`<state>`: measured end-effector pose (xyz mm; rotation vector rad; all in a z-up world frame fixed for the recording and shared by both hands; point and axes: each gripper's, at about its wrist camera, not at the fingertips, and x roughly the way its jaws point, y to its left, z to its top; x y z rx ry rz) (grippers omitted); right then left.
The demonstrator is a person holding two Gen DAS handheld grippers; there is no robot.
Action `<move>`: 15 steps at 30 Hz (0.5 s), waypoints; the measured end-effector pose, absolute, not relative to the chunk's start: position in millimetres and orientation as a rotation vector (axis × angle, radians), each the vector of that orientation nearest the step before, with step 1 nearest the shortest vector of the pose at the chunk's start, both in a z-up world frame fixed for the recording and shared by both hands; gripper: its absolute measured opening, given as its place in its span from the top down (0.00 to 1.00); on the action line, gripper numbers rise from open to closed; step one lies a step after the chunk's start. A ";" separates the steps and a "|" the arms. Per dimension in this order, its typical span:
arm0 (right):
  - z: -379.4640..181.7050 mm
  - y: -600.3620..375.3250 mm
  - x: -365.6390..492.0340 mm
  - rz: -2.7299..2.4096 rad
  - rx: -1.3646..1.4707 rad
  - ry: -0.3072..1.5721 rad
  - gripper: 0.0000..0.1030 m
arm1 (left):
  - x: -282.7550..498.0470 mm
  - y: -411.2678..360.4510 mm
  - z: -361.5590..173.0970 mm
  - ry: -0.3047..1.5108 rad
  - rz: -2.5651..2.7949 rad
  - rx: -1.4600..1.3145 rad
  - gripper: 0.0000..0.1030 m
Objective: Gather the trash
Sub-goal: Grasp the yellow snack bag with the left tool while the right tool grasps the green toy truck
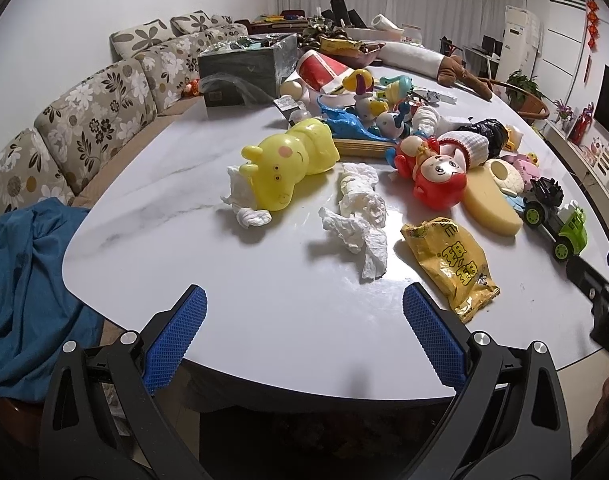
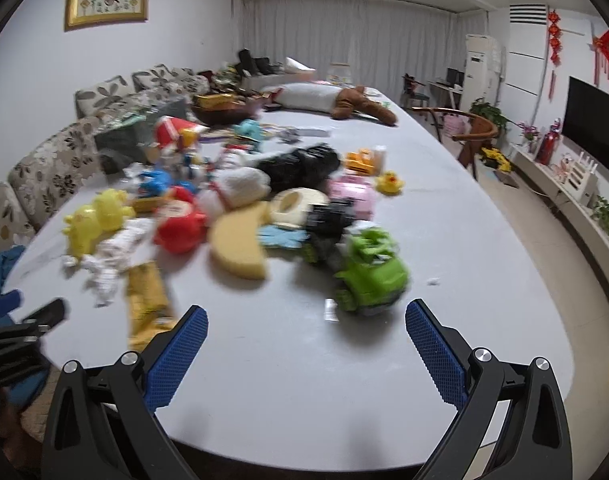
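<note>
Left wrist view has our left gripper (image 1: 304, 320) spread wide and empty over the white table (image 1: 152, 216), crumpled tissue (image 1: 360, 216) and yellow wrapper (image 1: 452, 264) lying just ahead, while our right gripper (image 2: 306, 340) gapes empty near the green truck (image 2: 370, 272)

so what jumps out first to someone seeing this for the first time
A heap of bright toys fills the middle of the white table, led by a yellow pig toy and a red doll. Nearer lie crumpled tissues and a yellow snack wrapper.
</note>
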<state>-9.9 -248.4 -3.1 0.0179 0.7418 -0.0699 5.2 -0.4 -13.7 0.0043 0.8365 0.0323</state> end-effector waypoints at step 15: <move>-38.9 -293.3 98.5 0.130 0.034 1.009 0.05 | 4.4 -8.8 -20.4 0.791 -0.045 0.002 0.07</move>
